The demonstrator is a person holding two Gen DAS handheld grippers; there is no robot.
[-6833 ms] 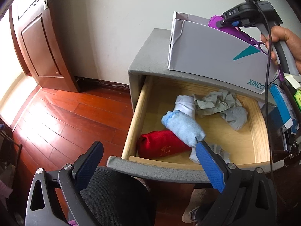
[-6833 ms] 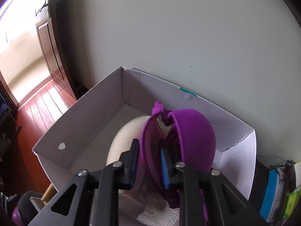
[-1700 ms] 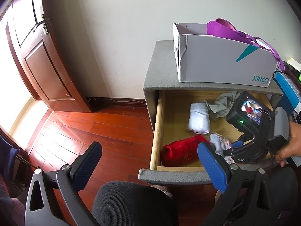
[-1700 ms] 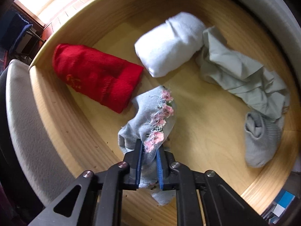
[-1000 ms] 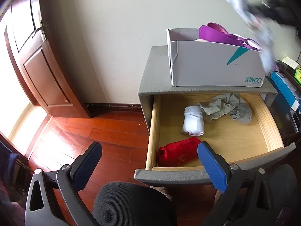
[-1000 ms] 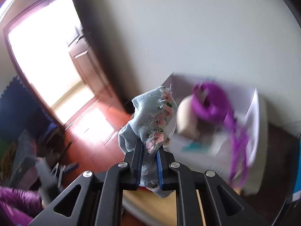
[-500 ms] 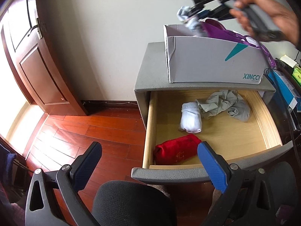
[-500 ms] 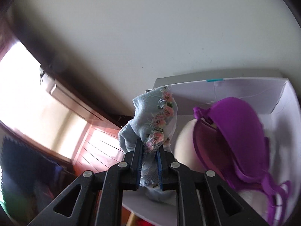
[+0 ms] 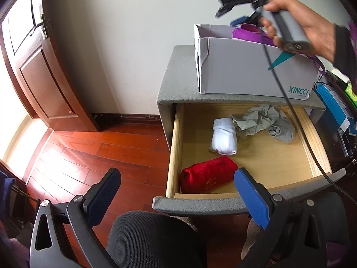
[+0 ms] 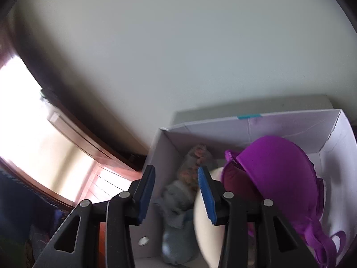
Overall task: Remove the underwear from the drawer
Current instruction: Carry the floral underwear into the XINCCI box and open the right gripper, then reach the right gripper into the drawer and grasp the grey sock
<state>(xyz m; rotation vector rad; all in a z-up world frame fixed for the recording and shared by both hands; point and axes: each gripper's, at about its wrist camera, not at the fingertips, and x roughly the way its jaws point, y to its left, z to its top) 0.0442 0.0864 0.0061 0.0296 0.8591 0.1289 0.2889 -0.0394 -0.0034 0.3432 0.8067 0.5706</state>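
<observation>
The right gripper (image 10: 176,192), jaws just opened, releases the soft, light blue underwear (image 10: 178,205) into the box's (image 10: 290,122) left corner; the left gripper (image 9: 178,192) is wide, empty.

Pale blue floral-trimmed underwear (image 10: 189,178) lies crumpled inside the white box (image 10: 290,122).

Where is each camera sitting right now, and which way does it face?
Left wrist: on the left claw, low before the open drawer, facing forward and down; its own fingers and the person's hand holding the right claw show.
Right wrist: on the right claw, above the box, looking down into it; only its own fingers show, open, jaws just opened, blue underwear loose below.
Shared: the box and purple bra.
</observation>
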